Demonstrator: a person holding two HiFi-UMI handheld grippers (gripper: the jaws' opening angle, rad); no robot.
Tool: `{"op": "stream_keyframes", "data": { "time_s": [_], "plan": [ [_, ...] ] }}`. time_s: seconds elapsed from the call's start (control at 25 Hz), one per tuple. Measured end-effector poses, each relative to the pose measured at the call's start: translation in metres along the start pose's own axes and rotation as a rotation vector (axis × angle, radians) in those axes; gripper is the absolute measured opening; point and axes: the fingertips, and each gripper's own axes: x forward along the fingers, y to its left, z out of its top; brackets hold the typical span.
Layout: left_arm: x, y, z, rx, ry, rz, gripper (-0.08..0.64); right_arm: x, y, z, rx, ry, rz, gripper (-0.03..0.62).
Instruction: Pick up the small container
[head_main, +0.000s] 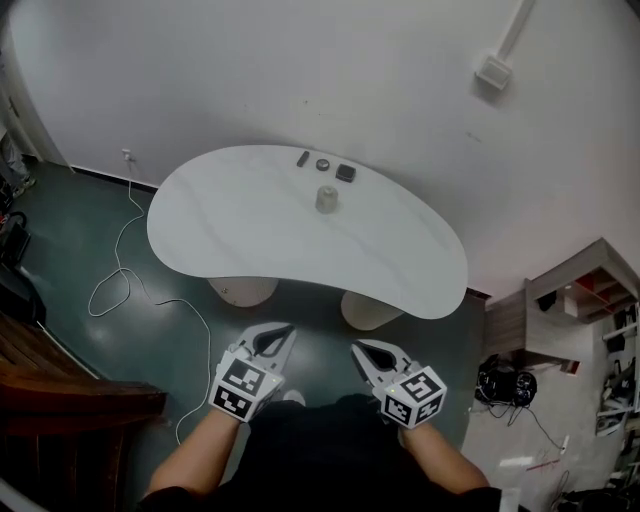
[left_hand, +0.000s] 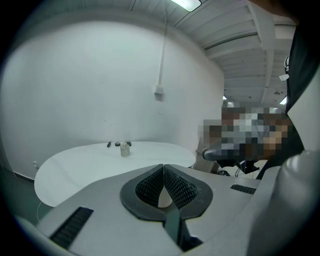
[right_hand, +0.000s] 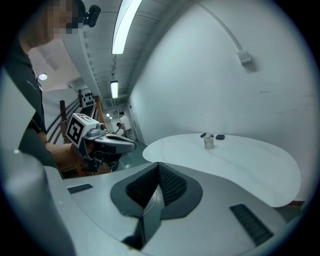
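A white cable (head_main: 120, 270) loops over the green floor (head_main: 70, 220) at left. The left gripper (head_main: 284, 336), held low on the near side, short of the table (head_main: 220, 240), has its jaws pressed together on nothing. The small container (head_main: 327, 199) stands upright on the table's far half, well apart from both grippers. Just beyond it, at the far edge, lie three dark items (head_main: 323, 164), perhaps caps, too small to tell. The right gripper (head_main: 362, 351), level with its partner, is likewise closed and empty. Wooden shelves (head_main: 590, 290) stand at far right.
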Motion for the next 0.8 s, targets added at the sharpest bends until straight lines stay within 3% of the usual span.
{"op": "stream_keyframes", "data": {
  "time_s": [0.44, 0.8],
  "plan": [
    [0.015, 0.031, 0.003, -0.008, 0.013, -0.003, 0.015, 0.03, -0.017, 0.014, 0.01, 0.009, 0.001, -0.003],
    [0.039, 0.076, 0.011, -0.03, 0.021, 0.077, 0.015, 0.07, -0.053, 0.037, -0.005, -0.008, 0.046, -0.005]
  ]
}}
